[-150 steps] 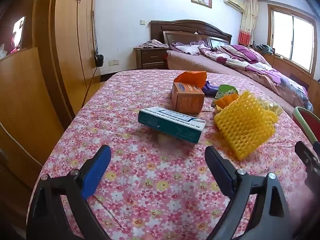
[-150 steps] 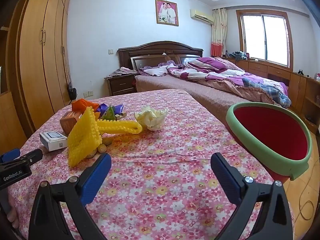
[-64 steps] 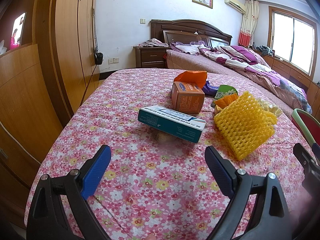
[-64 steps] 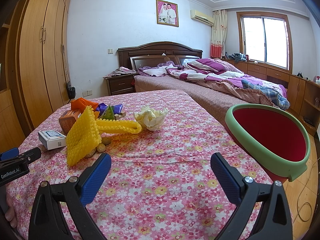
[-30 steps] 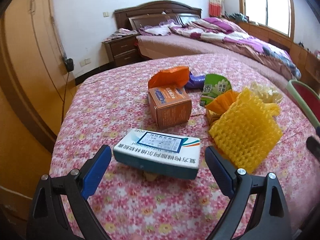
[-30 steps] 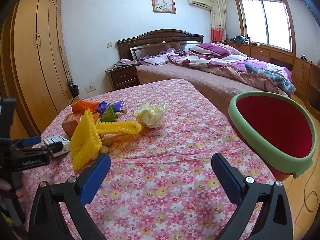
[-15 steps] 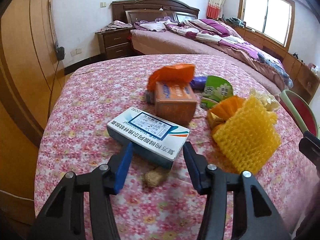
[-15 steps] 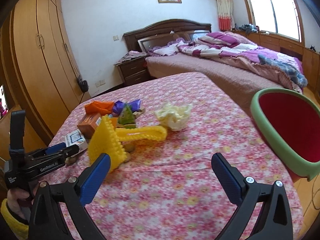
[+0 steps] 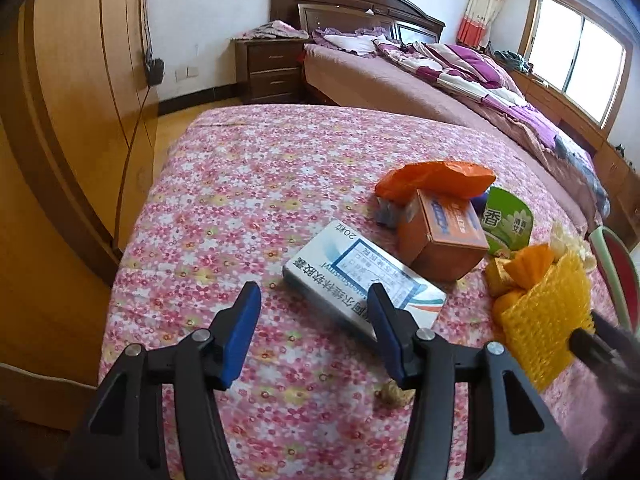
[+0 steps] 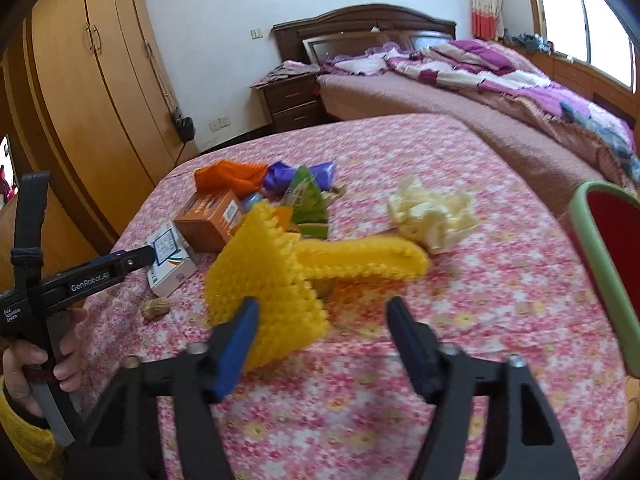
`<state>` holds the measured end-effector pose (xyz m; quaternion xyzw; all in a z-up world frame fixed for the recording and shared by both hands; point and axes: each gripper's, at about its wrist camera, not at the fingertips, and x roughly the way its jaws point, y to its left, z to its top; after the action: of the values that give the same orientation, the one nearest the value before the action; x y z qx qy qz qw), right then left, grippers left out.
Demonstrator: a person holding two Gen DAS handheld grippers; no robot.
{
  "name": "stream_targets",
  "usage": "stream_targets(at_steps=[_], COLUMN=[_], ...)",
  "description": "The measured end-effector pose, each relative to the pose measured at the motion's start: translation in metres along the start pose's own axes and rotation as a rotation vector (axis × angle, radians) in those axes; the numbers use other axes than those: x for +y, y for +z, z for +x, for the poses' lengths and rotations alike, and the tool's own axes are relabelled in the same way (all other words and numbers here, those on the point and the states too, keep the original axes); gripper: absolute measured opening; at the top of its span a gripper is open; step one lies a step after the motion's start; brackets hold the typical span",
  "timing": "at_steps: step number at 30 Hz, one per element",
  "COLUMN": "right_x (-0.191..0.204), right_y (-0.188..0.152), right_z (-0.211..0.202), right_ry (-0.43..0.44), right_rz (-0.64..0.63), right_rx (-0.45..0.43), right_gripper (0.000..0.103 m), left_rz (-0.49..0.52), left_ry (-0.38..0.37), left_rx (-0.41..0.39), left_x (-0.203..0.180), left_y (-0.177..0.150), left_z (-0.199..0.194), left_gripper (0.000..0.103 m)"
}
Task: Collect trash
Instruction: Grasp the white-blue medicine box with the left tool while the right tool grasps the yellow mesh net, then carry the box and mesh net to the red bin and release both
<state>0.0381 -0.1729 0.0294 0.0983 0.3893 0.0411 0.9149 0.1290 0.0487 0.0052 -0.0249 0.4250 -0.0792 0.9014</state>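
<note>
So the trash is all in a loose pile on the flowery pink tablecloth (image 9: 240,184), and both hands are coming in on it at once.

The left gripper (image 9: 314,328) is about half open, with the jaws just starting to spread a little, and nothing is between them. The white and teal medicine box (image 9: 360,280) lies flat right ahead of it, slightly to the right; its near corner sits behind the right-hand finger in the left wrist view, so I can't tell if that finger is touching it. The box's long axis runs diagonally, from far-left down to near-right, so I'd guess the jaws need a bit of a twist to straddle the short side.

The right gripper (image 10: 322,328) is also roughly half open, and it's closing. The yellow foam fruit net (image 10: 272,280) is just ahead and to the left, with its lower corner behind the left finger's blue pad. Most of the gap between the fingers shows only cloth. The net's tube part stretches off to the right, toward the crumpled cream paper (image 10: 432,216).

The left hand is clearly closer to the box and the peanut (image 10: 156,306), and the right is closer to the net. The red bin with the green rim (image 10: 600,264) is off at the right edge, so my guess is everything ends up there.
</note>
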Motion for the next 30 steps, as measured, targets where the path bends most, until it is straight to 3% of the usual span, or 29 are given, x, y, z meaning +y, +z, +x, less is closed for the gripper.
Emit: stream_targets(at_steps=[2, 7, 15, 25, 30], right_x=[0.002, 0.006, 0.001, -0.026, -0.039], right_y=[0.0, -0.004, -0.004, -0.003, -0.004], right_z=[0.005, 0.001, -0.035, -0.068, -0.084], right_ry=[0.032, 0.07, 0.116, 0.146, 0.143], right_rz=[0.007, -0.028, -0.049, -0.013, 0.006], right_rx=[0.023, 0.006, -0.112, -0.188, -0.228], right_gripper=[0.04, 0.014, 0.012, 0.012, 0.012], left_rz=[-0.021, -0.045, -0.064, -0.026, -0.046], left_ry=[-0.024, -0.066, -0.035, 0.107, 0.072], left_rx=[0.016, 0.044, 0.088, 0.09, 0.071], left_x=[-0.001, -0.012, -0.035, -0.053, -0.049], left_y=[0.0, -0.004, 0.004, 0.005, 0.005], left_z=[0.002, 0.007, 0.015, 0.033, 0.024], left_gripper=[0.062, 0.068, 0.07, 0.072, 0.067])
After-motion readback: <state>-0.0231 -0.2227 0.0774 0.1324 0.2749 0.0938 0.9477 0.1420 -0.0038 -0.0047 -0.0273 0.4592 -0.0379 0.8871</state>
